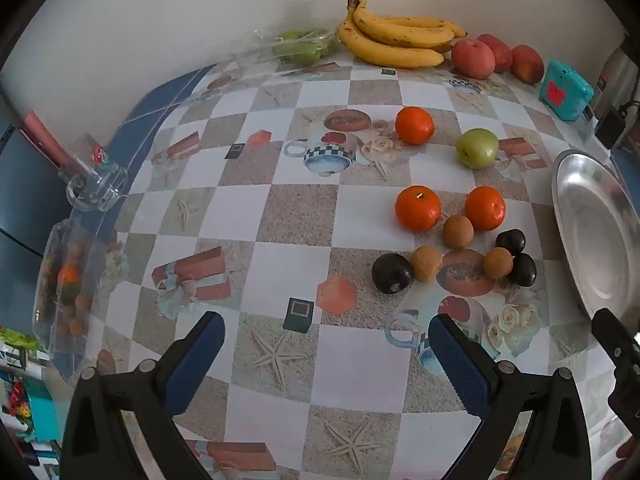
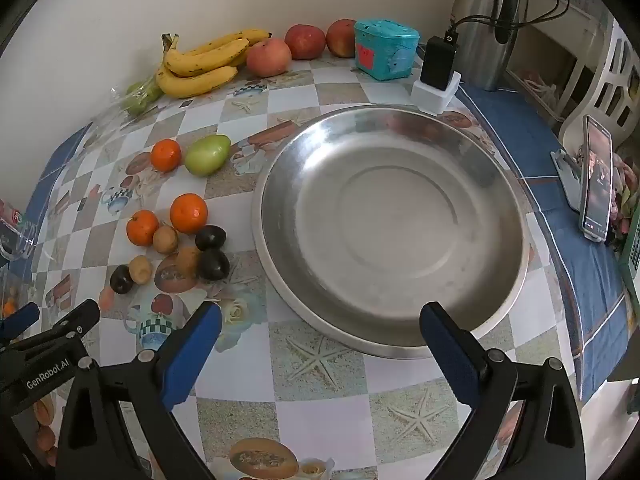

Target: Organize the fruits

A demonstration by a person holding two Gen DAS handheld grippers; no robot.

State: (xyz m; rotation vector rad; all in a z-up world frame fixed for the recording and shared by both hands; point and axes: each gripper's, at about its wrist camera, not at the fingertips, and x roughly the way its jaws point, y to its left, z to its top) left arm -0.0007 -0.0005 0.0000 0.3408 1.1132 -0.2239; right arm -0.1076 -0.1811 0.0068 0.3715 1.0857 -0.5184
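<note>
On my right feed I see a teal box (image 2: 386, 49) with a red sticker against the wall, a black charger (image 2: 438, 63) in a white dock beside it, and a steel thermos (image 2: 482, 20) behind. A phone (image 2: 597, 178) stands propped at the table's right edge; my left feed shows a glass mug (image 1: 94, 182) at the left edge
</note>
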